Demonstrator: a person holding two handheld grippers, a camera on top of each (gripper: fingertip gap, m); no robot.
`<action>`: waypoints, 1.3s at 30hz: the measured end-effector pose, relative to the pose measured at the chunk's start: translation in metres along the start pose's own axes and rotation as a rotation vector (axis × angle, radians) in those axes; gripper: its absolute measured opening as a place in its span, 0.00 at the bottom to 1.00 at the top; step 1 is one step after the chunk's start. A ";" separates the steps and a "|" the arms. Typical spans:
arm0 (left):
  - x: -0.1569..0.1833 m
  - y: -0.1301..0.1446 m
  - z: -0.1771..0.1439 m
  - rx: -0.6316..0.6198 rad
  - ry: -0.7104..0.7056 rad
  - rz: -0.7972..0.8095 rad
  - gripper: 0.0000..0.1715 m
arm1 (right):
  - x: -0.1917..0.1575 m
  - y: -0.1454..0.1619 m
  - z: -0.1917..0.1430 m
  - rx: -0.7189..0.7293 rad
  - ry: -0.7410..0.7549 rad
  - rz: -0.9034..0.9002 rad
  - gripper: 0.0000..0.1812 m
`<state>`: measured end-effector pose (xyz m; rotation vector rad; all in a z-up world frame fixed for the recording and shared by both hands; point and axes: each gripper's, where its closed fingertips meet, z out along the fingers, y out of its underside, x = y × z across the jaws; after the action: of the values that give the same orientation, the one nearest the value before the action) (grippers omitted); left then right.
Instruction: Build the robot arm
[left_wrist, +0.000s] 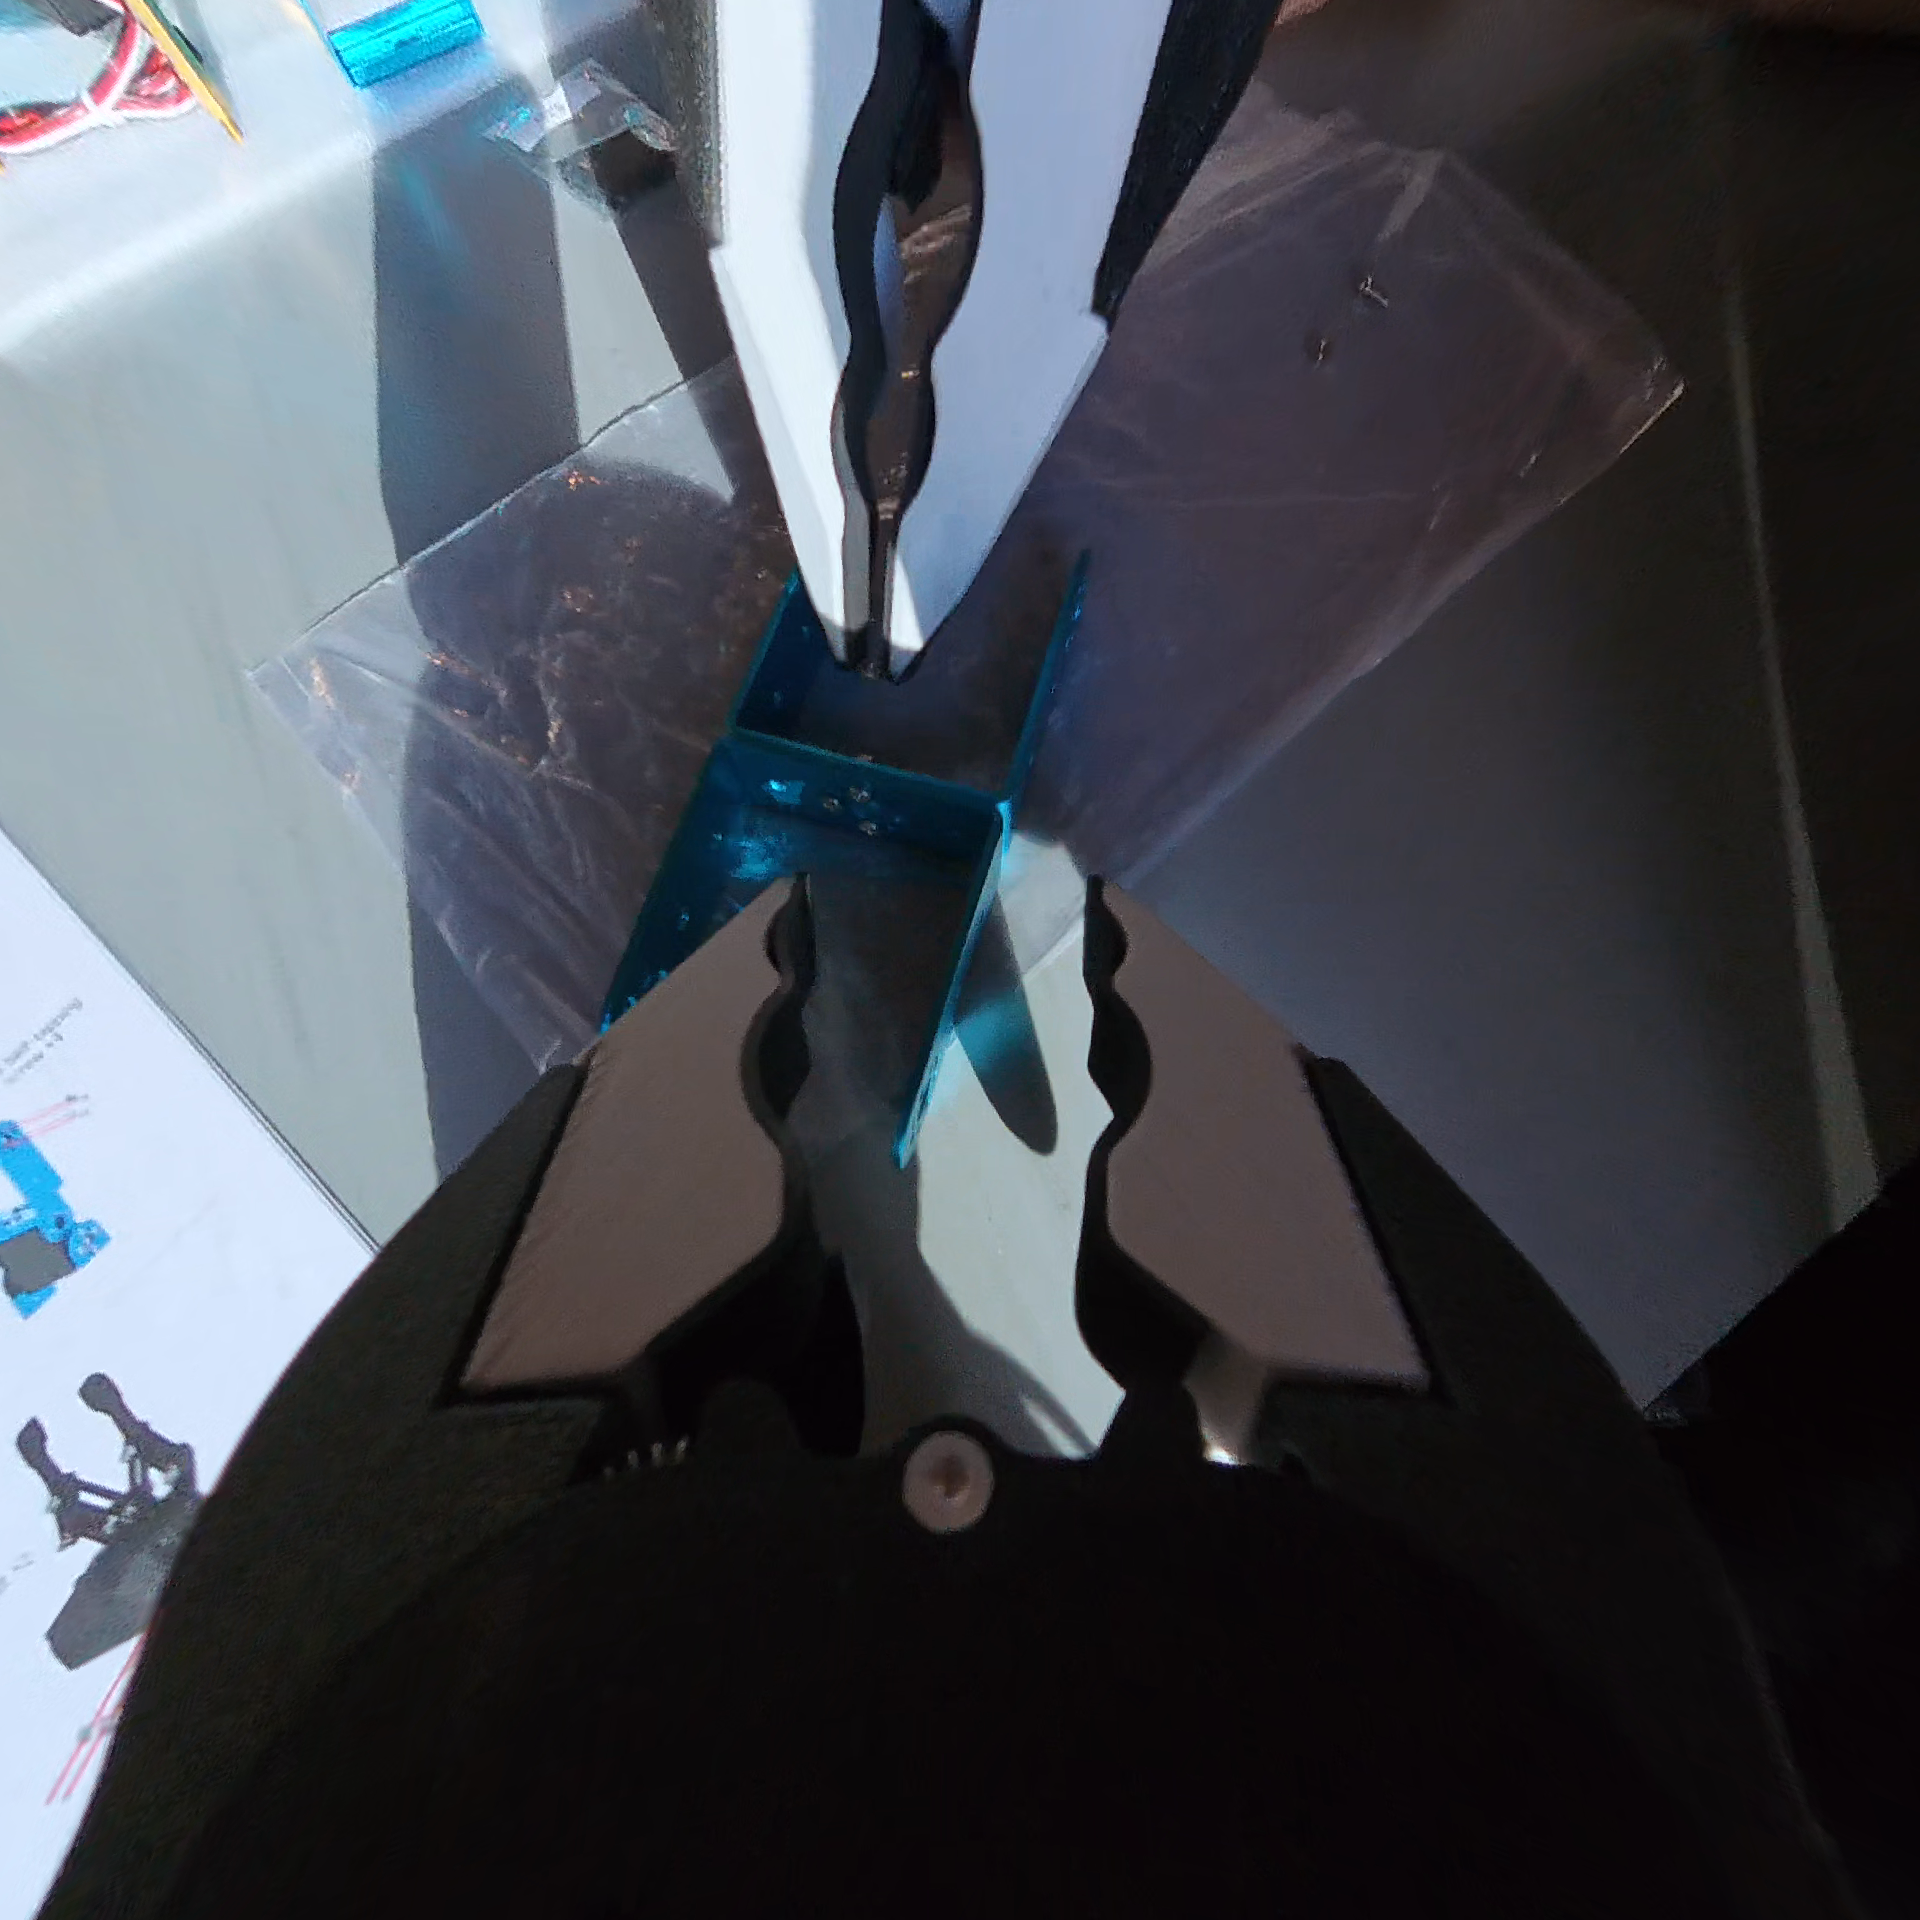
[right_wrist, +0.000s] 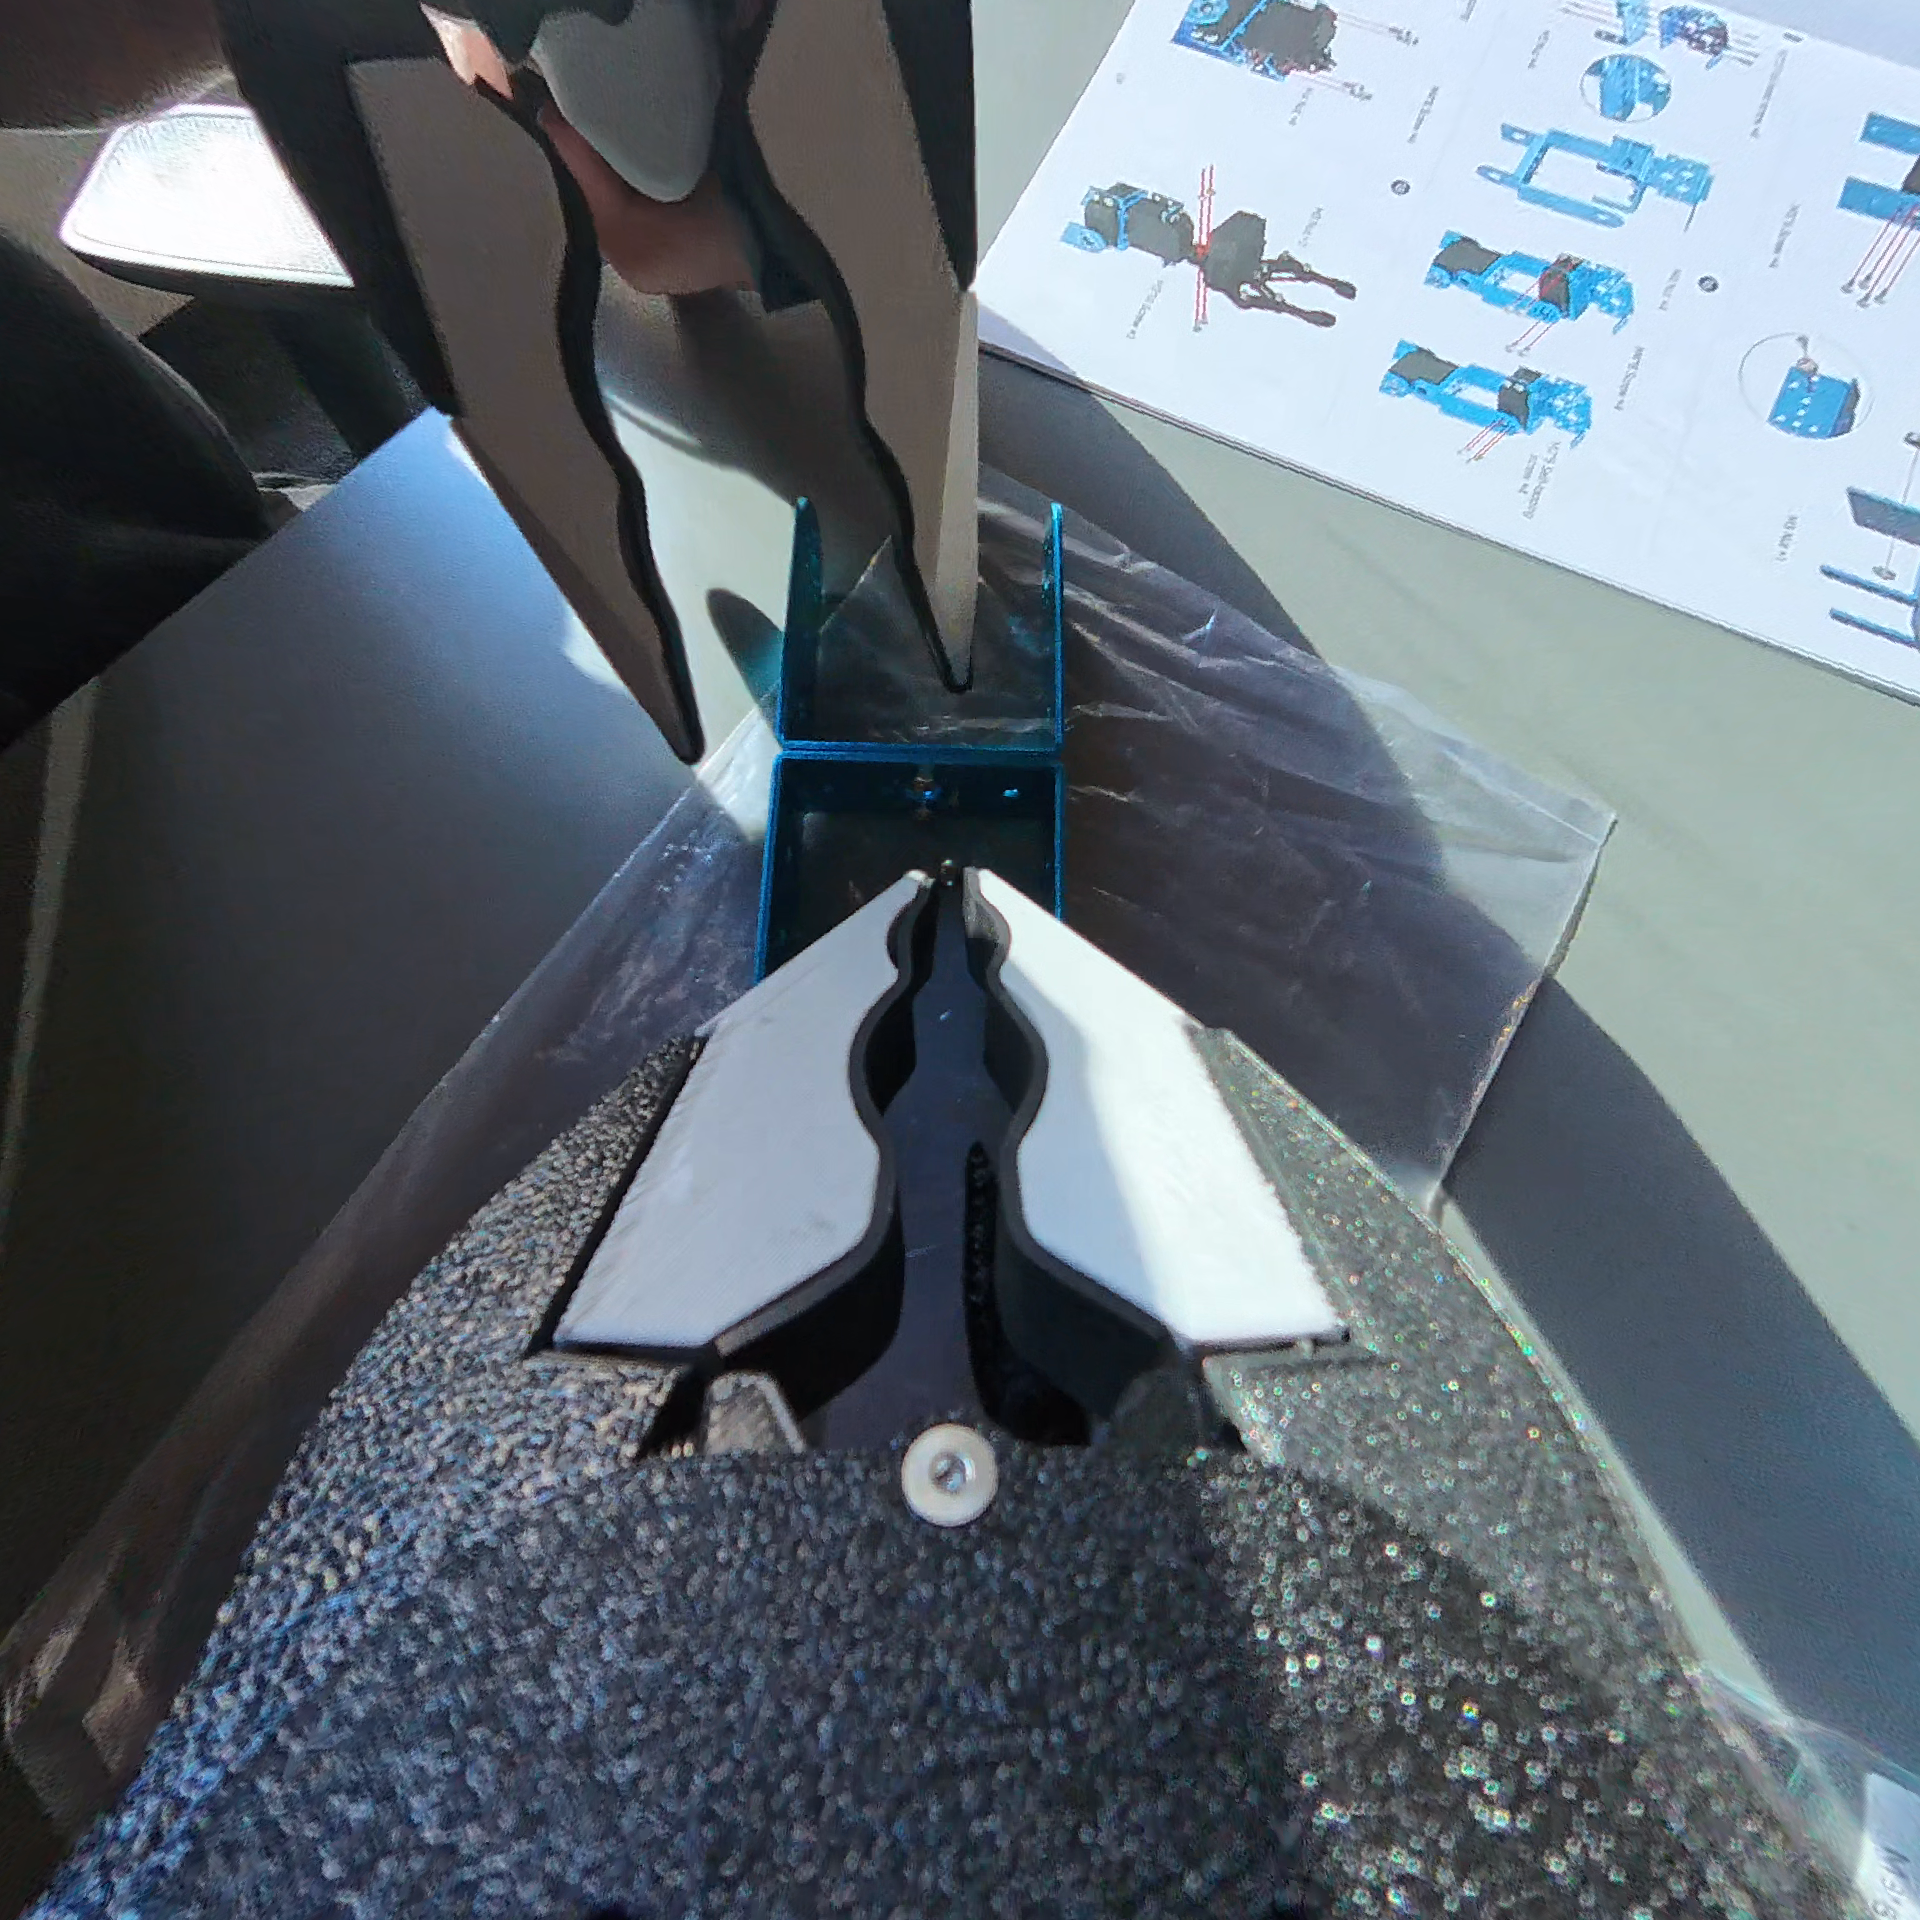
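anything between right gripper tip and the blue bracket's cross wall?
Nothing visible. The right gripper, shut on a thin metal piece, sits inside the near bay of the blue bracket, facing the cross wall across open space. The left gripper straddles a far side wall.

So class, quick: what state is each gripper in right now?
Left gripper: open, straddling one wall of the blue metal bracket.
Right gripper: shut on a small dark screw.

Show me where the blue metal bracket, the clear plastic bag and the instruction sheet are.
blue metal bracket (right_wrist: 914, 802): right wrist view, cross wall.
clear plastic bag (right_wrist: 1351, 831): right wrist view, flat part right of bracket.
instruction sheet (right_wrist: 1455, 260): right wrist view, printed face.
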<state>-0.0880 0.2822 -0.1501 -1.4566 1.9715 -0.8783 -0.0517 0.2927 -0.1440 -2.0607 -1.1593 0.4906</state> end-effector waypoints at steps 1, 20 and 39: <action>0.000 0.000 0.002 -0.020 0.002 0.006 0.30 | 0.002 -0.001 0.001 0.002 0.015 -0.001 0.02; 0.007 0.001 0.012 -0.046 0.035 0.046 0.22 | -0.001 0.011 -0.003 -0.092 -0.033 0.030 0.07; -0.021 0.036 -0.026 -0.077 -0.065 -0.006 0.06 | -0.003 0.002 0.020 -0.407 -0.164 -0.205 0.05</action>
<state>-0.1240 0.3146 -0.1601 -1.5150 1.9733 -0.7552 -0.0644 0.2970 -0.1593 -2.2338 -1.6612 0.3488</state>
